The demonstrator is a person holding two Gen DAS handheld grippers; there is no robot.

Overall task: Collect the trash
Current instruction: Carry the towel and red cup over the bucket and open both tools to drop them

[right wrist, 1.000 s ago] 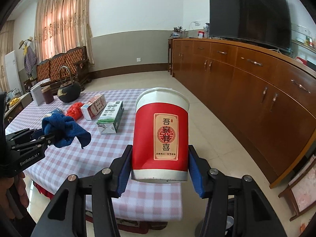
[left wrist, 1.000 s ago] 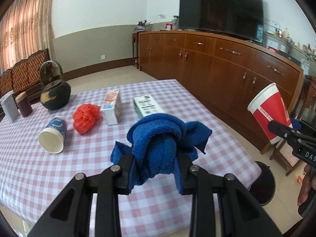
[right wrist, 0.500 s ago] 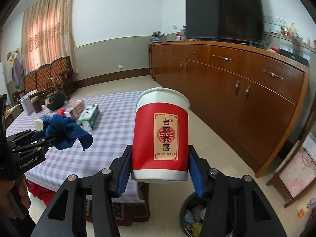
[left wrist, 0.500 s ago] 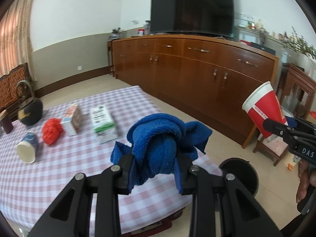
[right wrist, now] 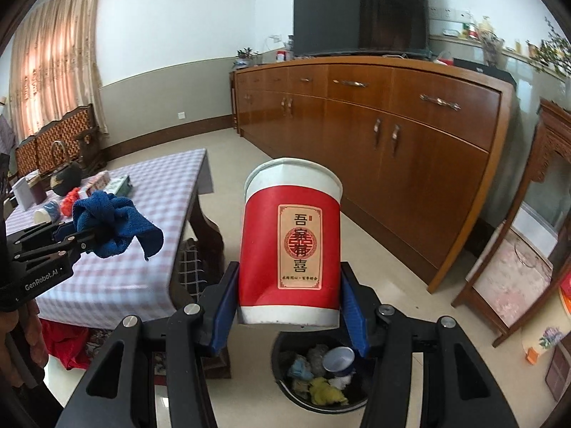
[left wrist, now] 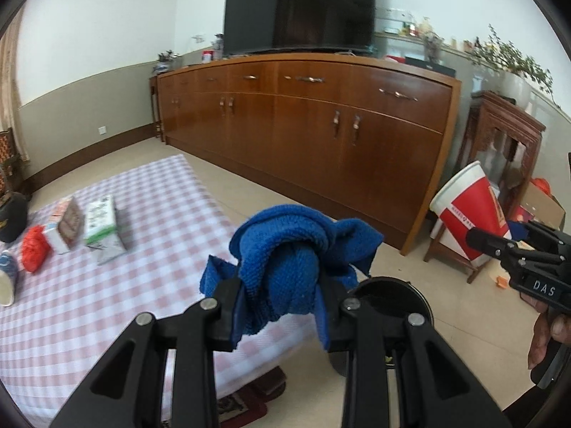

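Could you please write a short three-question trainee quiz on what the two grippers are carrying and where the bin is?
1. True or false: the left gripper is clamped on a blue cloth.
2. What does the right gripper hold?
A. red paper cup
B. milk carton
C. teapot
3. Fill in: the black bin stands on the ____.

Key: 1 true; 2 A; 3 floor.

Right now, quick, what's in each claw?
Left claw: closed on the blue cloth.
Right claw: closed on the red paper cup.
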